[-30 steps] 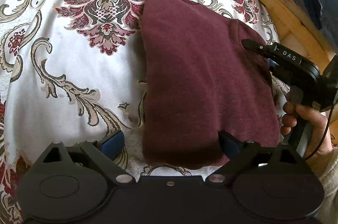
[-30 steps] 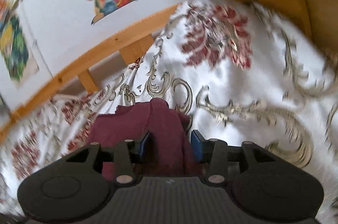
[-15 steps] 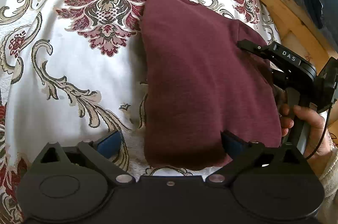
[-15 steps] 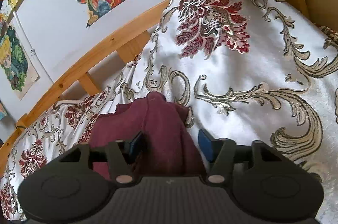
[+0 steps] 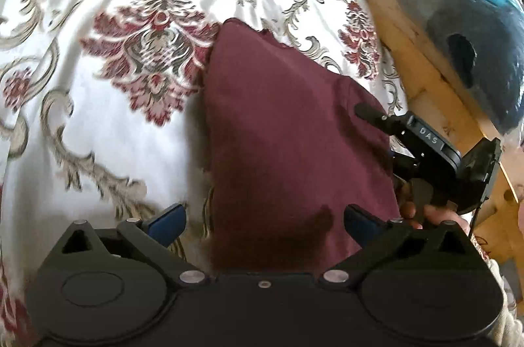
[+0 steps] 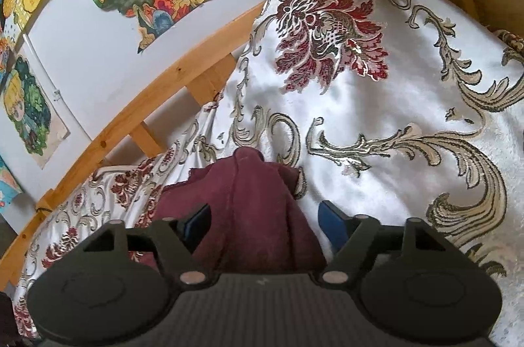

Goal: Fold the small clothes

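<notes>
Wider now, right claw (image 6: 263, 224) over garment (image 5: 288, 131) on brocade bedspread (image 6: 376, 118)

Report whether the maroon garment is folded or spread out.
Folded. The maroon knit garment lies as a compact doubled panel on the floral satin bedspread, no sleeves spread out.

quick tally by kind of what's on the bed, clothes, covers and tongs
folded maroon knit garment: 1
white satin bedcover with red floral and beige scroll pattern: 1
black two-finger tongs, left and right: 2
total: 4
</notes>
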